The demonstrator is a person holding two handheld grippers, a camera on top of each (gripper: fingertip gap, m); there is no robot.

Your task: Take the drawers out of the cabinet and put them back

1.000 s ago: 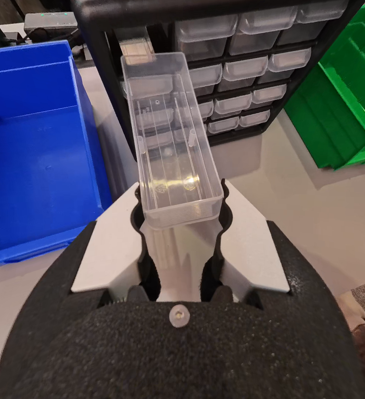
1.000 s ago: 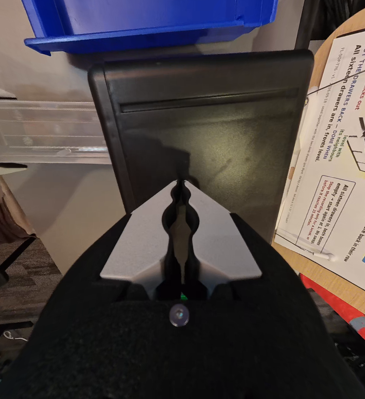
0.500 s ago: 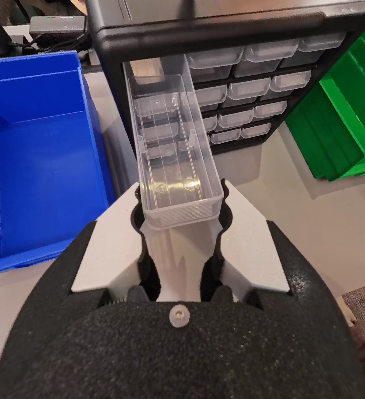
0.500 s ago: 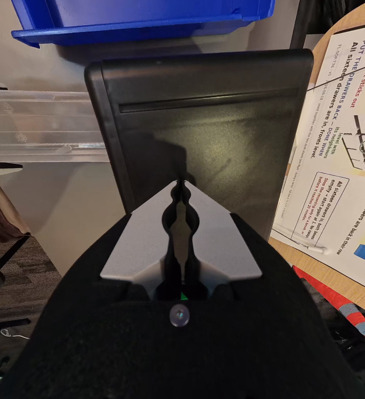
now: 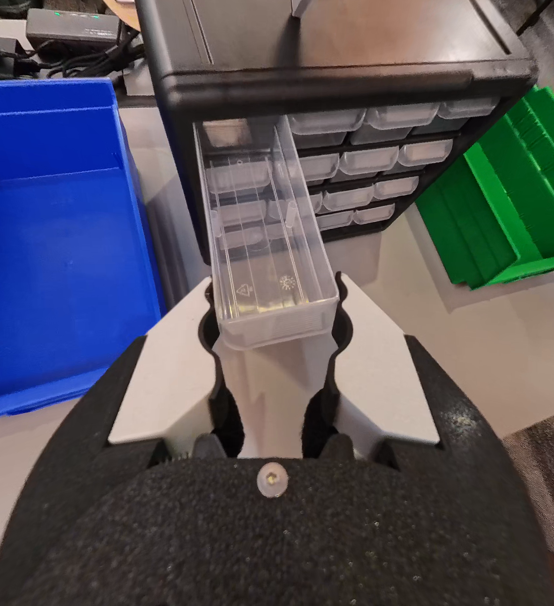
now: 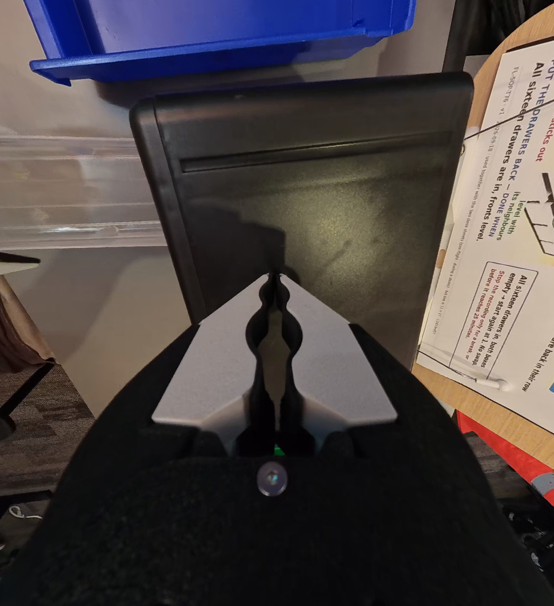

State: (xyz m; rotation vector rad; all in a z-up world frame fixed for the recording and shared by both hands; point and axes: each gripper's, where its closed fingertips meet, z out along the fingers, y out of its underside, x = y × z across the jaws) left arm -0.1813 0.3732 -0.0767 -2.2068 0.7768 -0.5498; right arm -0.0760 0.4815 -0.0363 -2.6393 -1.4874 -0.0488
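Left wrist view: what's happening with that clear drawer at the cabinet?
The left gripper is shut on the clear drawer, whose far end sits in the top-left slot of the black cabinet, most of it sticking out. The other drawers in view are seated. The right gripper is shut and empty, its fingers resting on the cabinet's top. A blue bin and a green bin flank the cabinet.

a blue bin [image 5: 55, 236] sits left, green bins [image 5: 511, 203] right, a printed sheet [image 6: 511, 210] on wood.
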